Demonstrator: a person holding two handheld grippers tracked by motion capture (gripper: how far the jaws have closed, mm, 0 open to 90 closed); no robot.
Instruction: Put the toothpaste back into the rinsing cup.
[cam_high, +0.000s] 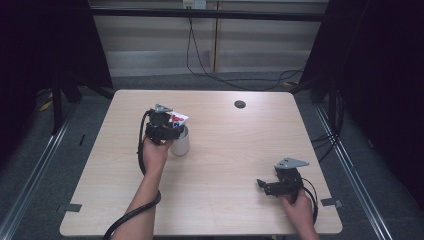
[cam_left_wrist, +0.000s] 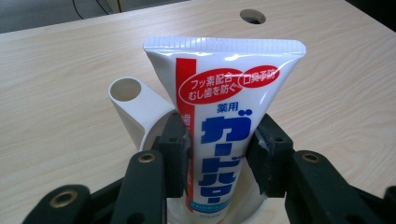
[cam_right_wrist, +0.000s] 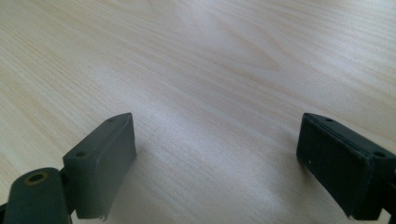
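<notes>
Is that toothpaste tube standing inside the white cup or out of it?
Inside: the white toothpaste tube stands upright, its lower end within the white cup, gripped by the left claw.

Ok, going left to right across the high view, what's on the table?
Left gripper shut on the toothpaste tube → white cup just right of it → round hole in the table → right gripper, jaws open over bare wood.

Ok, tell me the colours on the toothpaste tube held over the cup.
The toothpaste tube is white, with a red stripe and ovals and blue lettering; clearest in the left gripper view.
</notes>
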